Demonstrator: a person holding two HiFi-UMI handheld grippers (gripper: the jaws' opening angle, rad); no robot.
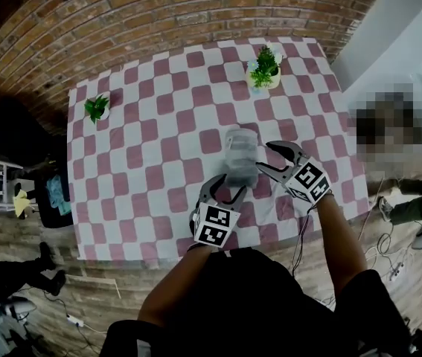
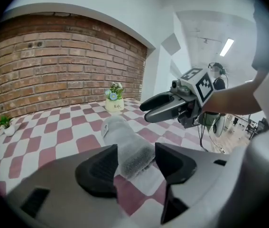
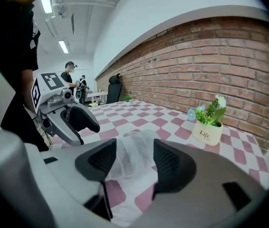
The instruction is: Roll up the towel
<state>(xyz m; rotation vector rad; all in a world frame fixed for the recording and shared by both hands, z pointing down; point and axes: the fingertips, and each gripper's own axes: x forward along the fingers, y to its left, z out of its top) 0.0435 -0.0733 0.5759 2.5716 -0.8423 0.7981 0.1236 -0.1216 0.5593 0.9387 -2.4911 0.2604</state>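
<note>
Work surface: a table under a pink-and-white checked cloth, set against a brick wall.

Task item: the towel lies on the cloth as a finished pale roll, at the near-centre of the table. Its long axis runs away from the person.

Left gripper: positioned at the near end of the roll and pointing along it, angled downward. Its own view shows the jaws partway apart. The fuzzy end of the roll sits between the pads and nearly fills the gap. No pinch or dent in the fabric is visible, and the roll rests on the cloth rather than hanging from the jaws.

Right gripper: positioned at the right flank of the roll, pointing in across it. Its jaws stand partway apart. In its own view the roll appears in the gap but lies beyond the pads, clear of both. Nothing is gripped.

The two grippers are close together, each visible in the other's camera.

Other items: a cream pot of flowers stands at the far right of the table. A small green plant stands at the far left. Both are well apart from the towel.
</note>
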